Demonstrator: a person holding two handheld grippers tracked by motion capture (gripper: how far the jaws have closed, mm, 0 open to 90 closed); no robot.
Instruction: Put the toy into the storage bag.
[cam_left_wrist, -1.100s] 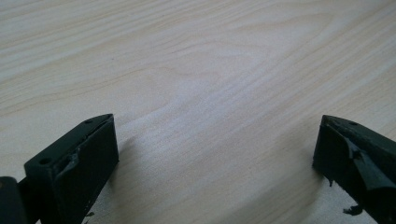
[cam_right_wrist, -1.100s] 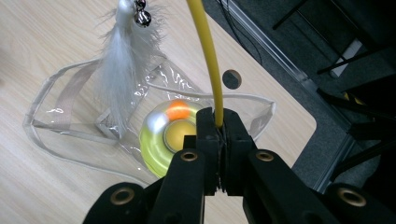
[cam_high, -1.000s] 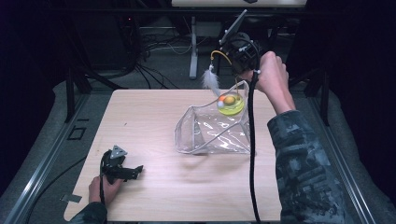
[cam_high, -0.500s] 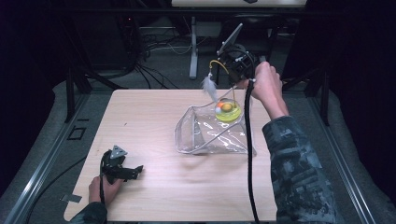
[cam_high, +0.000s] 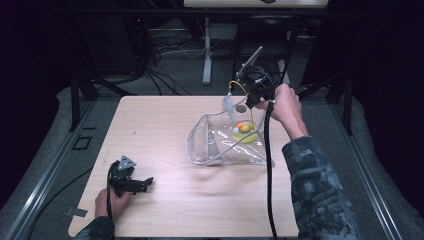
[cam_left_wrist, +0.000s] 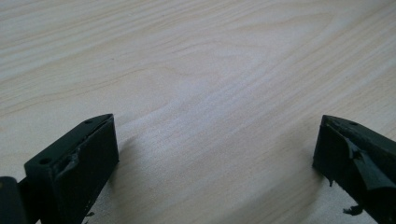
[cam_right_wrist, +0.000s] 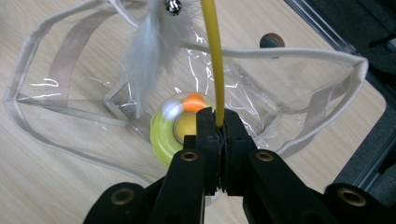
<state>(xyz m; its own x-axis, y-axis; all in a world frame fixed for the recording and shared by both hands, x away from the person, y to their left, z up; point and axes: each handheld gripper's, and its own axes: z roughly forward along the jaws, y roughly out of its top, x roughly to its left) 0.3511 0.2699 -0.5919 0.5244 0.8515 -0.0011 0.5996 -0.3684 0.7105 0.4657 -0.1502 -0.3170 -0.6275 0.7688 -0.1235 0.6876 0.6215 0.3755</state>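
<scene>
A clear plastic bag (cam_high: 222, 145) with pale trim lies on the wooden table (cam_high: 165, 125), its mouth open toward the far right. Inside rests a yellow-green round toy (cam_high: 245, 131) topped with an orange ball (cam_right_wrist: 194, 102). My right gripper (cam_high: 248, 100) hangs over the bag's far edge, shut on a yellow wand (cam_right_wrist: 214, 56) that arcs to a white feather (cam_right_wrist: 154, 51) with a small silver bell (cam_right_wrist: 174, 5). The feather (cam_high: 228, 106) dangles above the bag's mouth. My left gripper (cam_high: 142, 184) rests open on the table near the front left corner, nothing between its jaws (cam_left_wrist: 215, 154).
A black cable (cam_high: 269, 170) trails from the right gripper across the bag's right side to the front edge. Black frame legs and floor cables stand beyond the table's far edge. Metal rails run along both sides of the table.
The right gripper has lifted and drawn back toward the far edge, raising the feather above the bag. The bag has shifted slightly. The left gripper has stayed still.
</scene>
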